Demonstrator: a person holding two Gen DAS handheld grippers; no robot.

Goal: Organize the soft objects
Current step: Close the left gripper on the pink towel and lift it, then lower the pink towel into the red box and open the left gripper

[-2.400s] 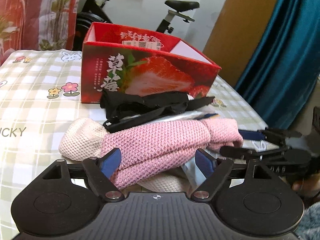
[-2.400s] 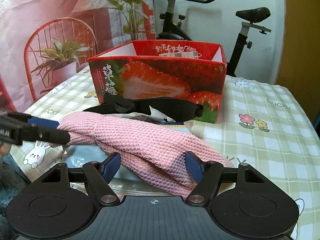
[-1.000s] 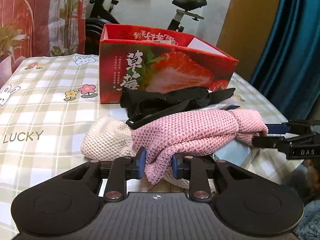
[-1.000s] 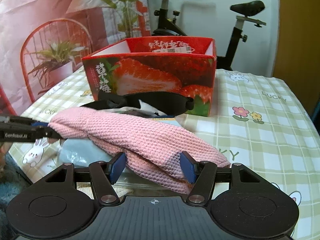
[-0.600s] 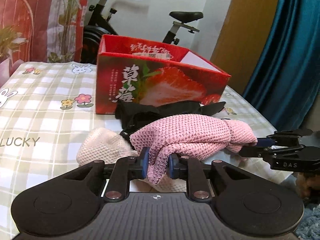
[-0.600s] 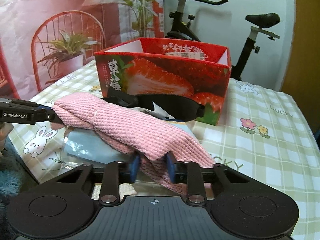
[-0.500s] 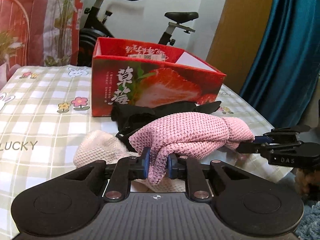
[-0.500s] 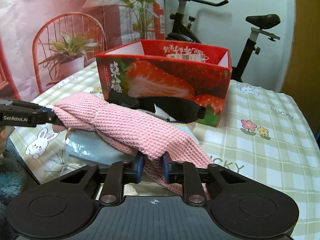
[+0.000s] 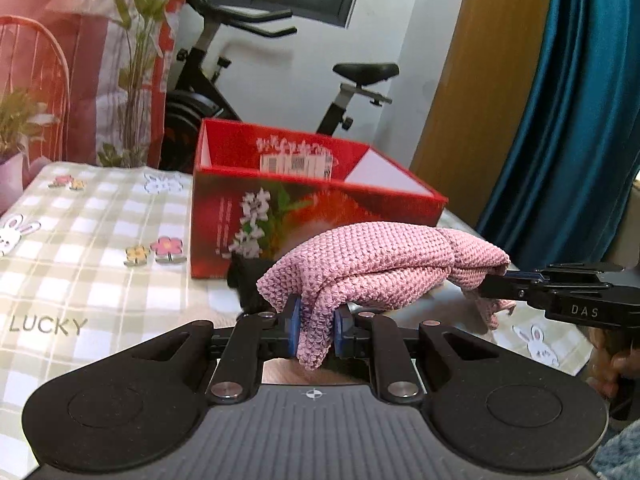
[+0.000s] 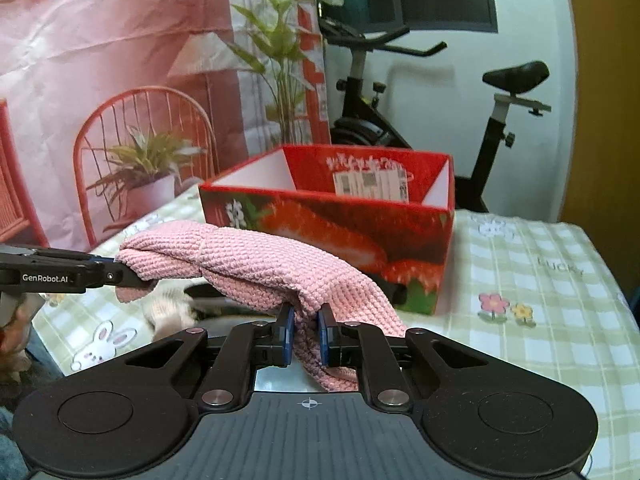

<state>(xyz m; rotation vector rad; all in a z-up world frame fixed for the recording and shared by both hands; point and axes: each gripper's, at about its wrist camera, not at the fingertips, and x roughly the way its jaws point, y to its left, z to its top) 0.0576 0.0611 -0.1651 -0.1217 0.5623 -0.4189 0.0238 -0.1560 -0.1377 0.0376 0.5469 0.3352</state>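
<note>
A pink knitted cloth [image 9: 376,256] hangs stretched between my two grippers, lifted clear of the pile on the table. My left gripper [image 9: 316,320] is shut on its near end, blue pads pressed into a fold. In the left wrist view my right gripper [image 9: 496,280] pinches the far end from the right. In the right wrist view my right gripper [image 10: 306,328] is shut on the pink cloth [image 10: 260,264], and my left gripper [image 10: 120,274] grips the other end. An open red strawberry box [image 9: 312,216] stands just behind the cloth.
A black fabric item [image 9: 248,280] and a cream knitted cloth [image 10: 168,308] lie under the pink one. The checked tablecloth [image 9: 80,260] spreads to the left. An exercise bike [image 9: 240,80] and a blue curtain [image 9: 560,120] stand behind. A person's hand [image 9: 608,364] holds the right gripper.
Both grippers went from open around the pink cloth to shut on it. They then rose, lifting the cloth off the pile, and both views tilted upward.
</note>
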